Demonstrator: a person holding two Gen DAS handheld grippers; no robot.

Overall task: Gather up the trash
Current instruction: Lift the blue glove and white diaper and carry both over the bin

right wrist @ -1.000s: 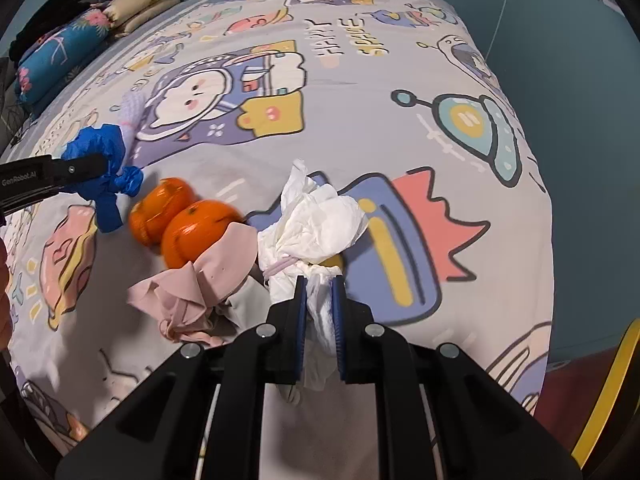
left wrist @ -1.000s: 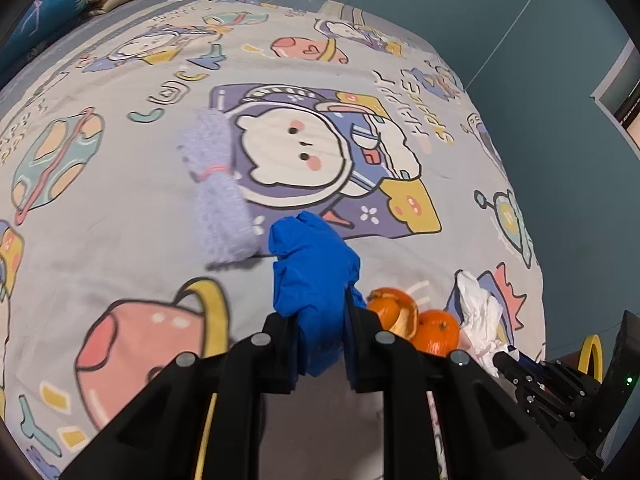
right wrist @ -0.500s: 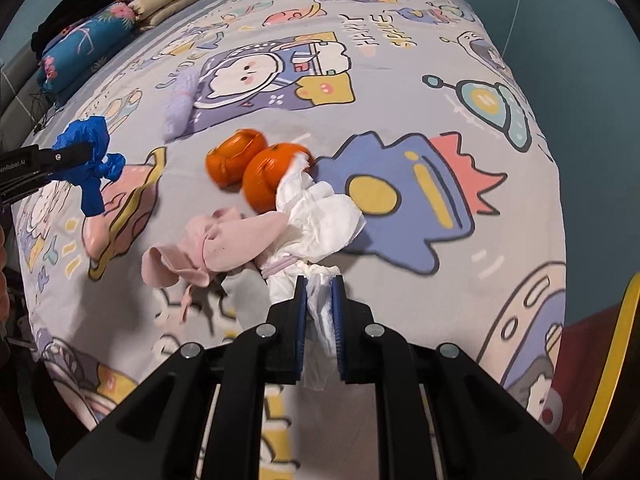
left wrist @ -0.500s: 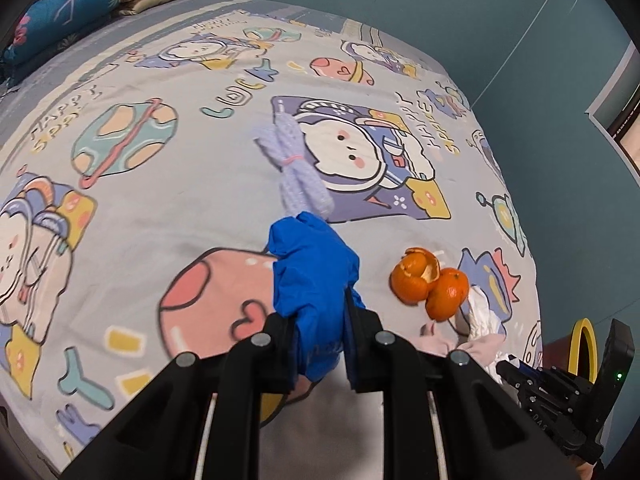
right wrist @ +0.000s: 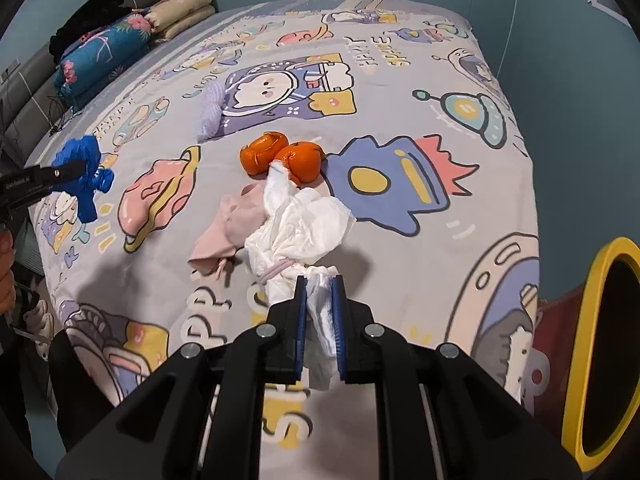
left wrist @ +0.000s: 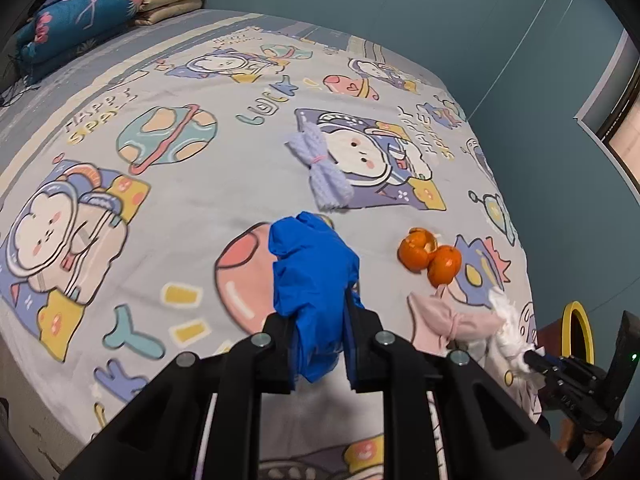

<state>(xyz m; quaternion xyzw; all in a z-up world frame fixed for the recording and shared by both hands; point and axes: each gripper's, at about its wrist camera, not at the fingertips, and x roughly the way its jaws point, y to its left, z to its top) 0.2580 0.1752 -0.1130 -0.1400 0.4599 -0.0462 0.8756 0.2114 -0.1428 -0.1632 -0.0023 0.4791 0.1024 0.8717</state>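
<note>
Claws (left wrist: 318,332) above cartoon bedsheet (left wrist: 168,208), seemingly.

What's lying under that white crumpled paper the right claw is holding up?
Beneath the white tissue, held by the right gripper, part of a pink cloth shows on the bedsheet. The tissue hides the cloth's right edge and part of one orange peel.

Teal walls (left wrist: 420,12), cartoon-print bedsheet (right wrist: 400,92), folded quilts (left wrist: 80,16) at headboard
</note>
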